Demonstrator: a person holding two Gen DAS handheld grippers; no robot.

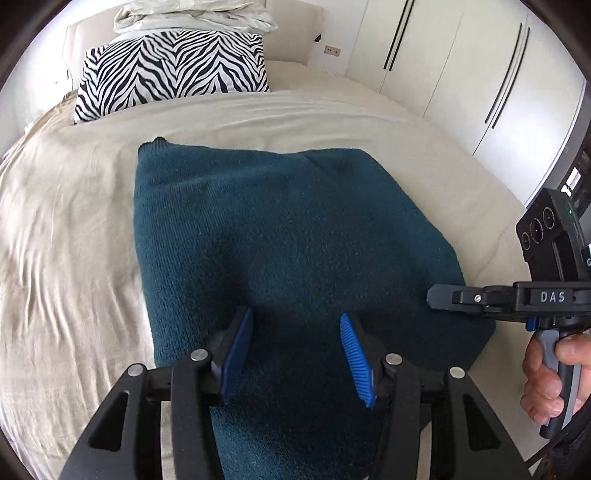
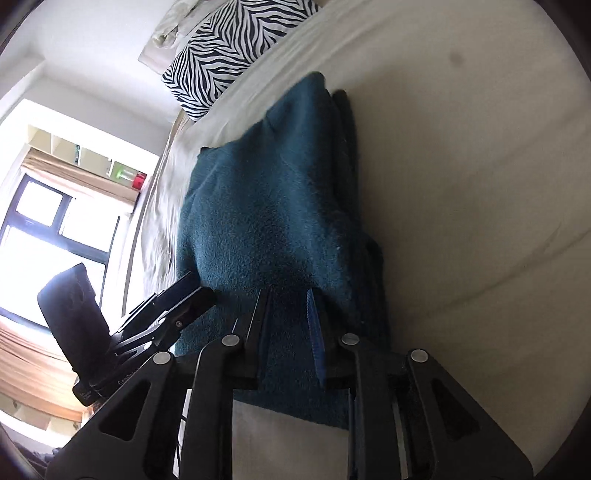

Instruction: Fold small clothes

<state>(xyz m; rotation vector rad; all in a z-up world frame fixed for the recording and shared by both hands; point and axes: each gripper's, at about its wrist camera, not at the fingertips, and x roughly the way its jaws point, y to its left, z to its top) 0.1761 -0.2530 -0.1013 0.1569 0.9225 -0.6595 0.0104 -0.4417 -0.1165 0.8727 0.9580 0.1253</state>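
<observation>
A dark teal knitted sweater (image 1: 280,236) lies folded lengthwise on the cream bedspread (image 1: 66,229). My left gripper (image 1: 297,325) hovers over its near end, jaws open and empty, blue pads (image 1: 236,354) on either side. My right gripper (image 2: 290,306) is rolled on its side at the sweater's right edge (image 2: 266,221), jaws a little apart with nothing clamped between them. The right gripper's body shows in the left wrist view (image 1: 517,295), held by a hand (image 1: 550,376). The left gripper shows in the right wrist view (image 2: 166,314).
A zebra-print pillow (image 1: 173,70) and pale bedding (image 1: 192,16) lie at the head of the bed. White wardrobe doors (image 1: 461,74) stand to the right of the bed. A window (image 2: 48,221) and shelves (image 2: 92,155) are to the left.
</observation>
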